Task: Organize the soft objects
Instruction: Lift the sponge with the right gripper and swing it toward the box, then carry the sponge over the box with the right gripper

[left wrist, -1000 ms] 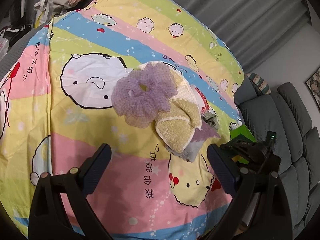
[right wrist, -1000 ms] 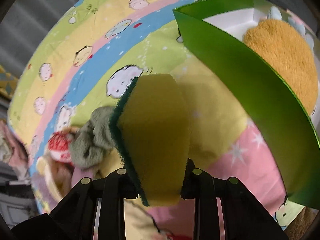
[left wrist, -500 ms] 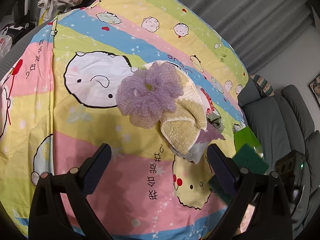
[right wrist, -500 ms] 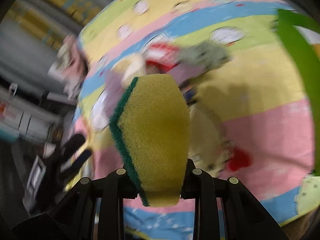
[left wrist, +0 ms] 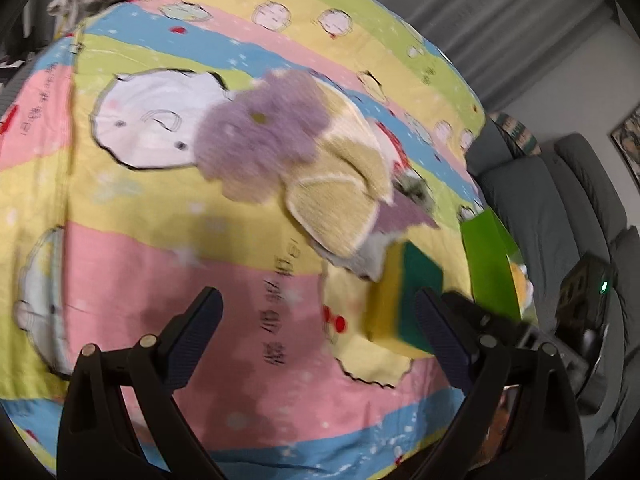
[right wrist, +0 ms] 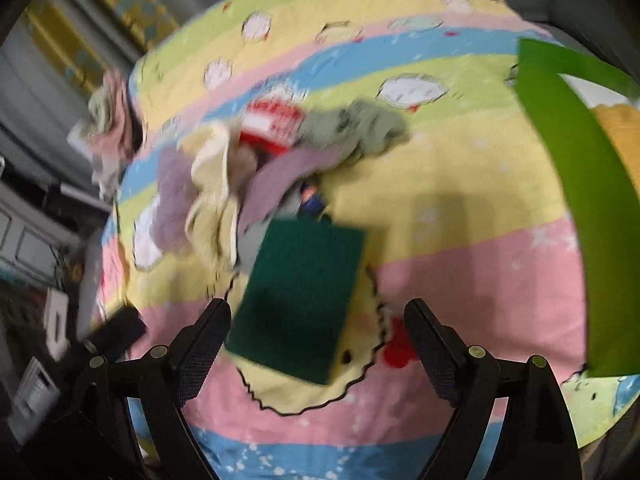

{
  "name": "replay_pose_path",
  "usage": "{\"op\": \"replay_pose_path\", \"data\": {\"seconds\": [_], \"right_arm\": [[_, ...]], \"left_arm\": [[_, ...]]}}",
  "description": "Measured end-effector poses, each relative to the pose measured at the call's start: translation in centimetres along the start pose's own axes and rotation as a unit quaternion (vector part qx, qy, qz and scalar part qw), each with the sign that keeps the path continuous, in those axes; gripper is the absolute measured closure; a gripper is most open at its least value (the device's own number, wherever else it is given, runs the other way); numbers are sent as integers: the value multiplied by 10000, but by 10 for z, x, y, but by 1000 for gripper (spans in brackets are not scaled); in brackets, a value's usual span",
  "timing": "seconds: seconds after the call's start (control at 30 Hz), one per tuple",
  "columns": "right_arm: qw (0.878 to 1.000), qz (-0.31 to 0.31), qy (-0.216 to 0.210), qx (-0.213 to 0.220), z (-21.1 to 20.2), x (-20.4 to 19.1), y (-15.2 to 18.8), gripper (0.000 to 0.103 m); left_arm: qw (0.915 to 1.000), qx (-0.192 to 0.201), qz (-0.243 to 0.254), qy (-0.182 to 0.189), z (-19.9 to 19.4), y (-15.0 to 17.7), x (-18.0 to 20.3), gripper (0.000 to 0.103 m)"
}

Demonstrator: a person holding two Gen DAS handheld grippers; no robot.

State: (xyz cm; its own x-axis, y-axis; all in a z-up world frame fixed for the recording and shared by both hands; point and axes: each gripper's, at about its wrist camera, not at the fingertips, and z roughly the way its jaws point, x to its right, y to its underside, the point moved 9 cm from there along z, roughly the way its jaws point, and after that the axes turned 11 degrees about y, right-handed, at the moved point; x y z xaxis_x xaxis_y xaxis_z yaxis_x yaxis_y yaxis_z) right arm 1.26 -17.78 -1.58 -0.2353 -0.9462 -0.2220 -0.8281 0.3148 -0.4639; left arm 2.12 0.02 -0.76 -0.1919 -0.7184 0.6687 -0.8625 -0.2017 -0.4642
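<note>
Right gripper (right wrist: 316, 332) tilted downward, jaws just opened; sponge (right wrist: 298, 300) free

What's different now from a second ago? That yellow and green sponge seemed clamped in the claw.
The right gripper swung away from the green box toward the cloth pile; its jaws have just been opening, and the sponge is let go, loose between them. The left gripper remains open and empty; the pile lies unchanged.

The yellow sponge (right wrist: 298, 300) with its green scrub face lies beside the pile of soft cloths (right wrist: 248, 176); the purple mesh pouf (left wrist: 260, 136) tops that pile.
</note>
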Motion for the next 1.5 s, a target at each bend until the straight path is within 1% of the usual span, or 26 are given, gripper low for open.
{"op": "replay_pose_path", "data": {"seconds": [0.13,0.2,0.23,0.27,0.3,0.37,0.4,0.43,0.47,0.53,0.6,0.7,0.77,0.83,0.93,1.03,1.1,1.2,1.3,1.37,1.43,1.5], "right_arm": [[9992,208,-330,56,-2,7,-4,14],[9988,209,-439,27,2,4,-5,14],[9986,213,-485,3,7,1,-4,16],[9983,236,-528,-31,10,0,-4,22],[9977,285,-602,-81,13,0,-2,26],[9967,307,-722,-212,20,-1,3,39],[9962,304,-761,-299,24,-2,6,42],[9958,301,-792,-337,27,-2,7,46],[9953,304,-845,-360,30,-3,9,47],[9950,316,-864,-384,35,-5,10,48],[9941,377,-930,-412,36,-3,10,49],[9915,517,-1122,-397,32,0,8,49],[9906,553,-1215,-306,24,0,5,49],[9906,511,-1264,-106,12,0,0,49],[9901,558,-1271,220,-9,4,-12,49],[9877,565,-1346,552,-39,9,-28,49],[9865,576,-1324,767,-60,13,-40,49],[9848,498,-1179,1178,-91,20,-62,49],[9801,604,-1080,1552,-115,40,-70,49],[9770,775,-1053,1686,-120,58,-69,49],[9746,945,-1049,1741,-121,78,-66,49],[9707,1295,-1089,1703,-122,97,-68,49]], "left_arm": [[9996,-192,178,145,18,12,17,7],[9984,-304,442,166,28,20,28,9],[9976,-346,586,140,34,24,34,12],[9971,-369,656,105,38,26,36,17],[9962,-415,763,62,44,30,39,19],[9945,-524,907,87,54,36,44,31],[9940,-565,927,105,57,38,45,34],[9935,-615,950,128,63,41,47,41],[9930,-661,961,158,68,42,48,49],[9927,-712,934,266,74,46,50,58],[9917,-764,919,464,79,48,54,59],[9903,-662,1150,421,79,44,62,62],[9896,-600,1241,407,77,44,69,62],[9879,-498,1409,402,73,44,78,63],[9825,-291,1784,446,67,36,101,63],[9794,-100,1939,552,59,26,123,63],[9757,79,2087,657,50,17,143,63],[9687,271,2376,668,43,5,173,62],[9629,407,2523,864,42,-2,202,62],[9606,345,2570,1002,48,1,215,62],[9561,253,2712,1077,61,8,228,62],[9495,183,2931,1103,74,17,240,62]]}}
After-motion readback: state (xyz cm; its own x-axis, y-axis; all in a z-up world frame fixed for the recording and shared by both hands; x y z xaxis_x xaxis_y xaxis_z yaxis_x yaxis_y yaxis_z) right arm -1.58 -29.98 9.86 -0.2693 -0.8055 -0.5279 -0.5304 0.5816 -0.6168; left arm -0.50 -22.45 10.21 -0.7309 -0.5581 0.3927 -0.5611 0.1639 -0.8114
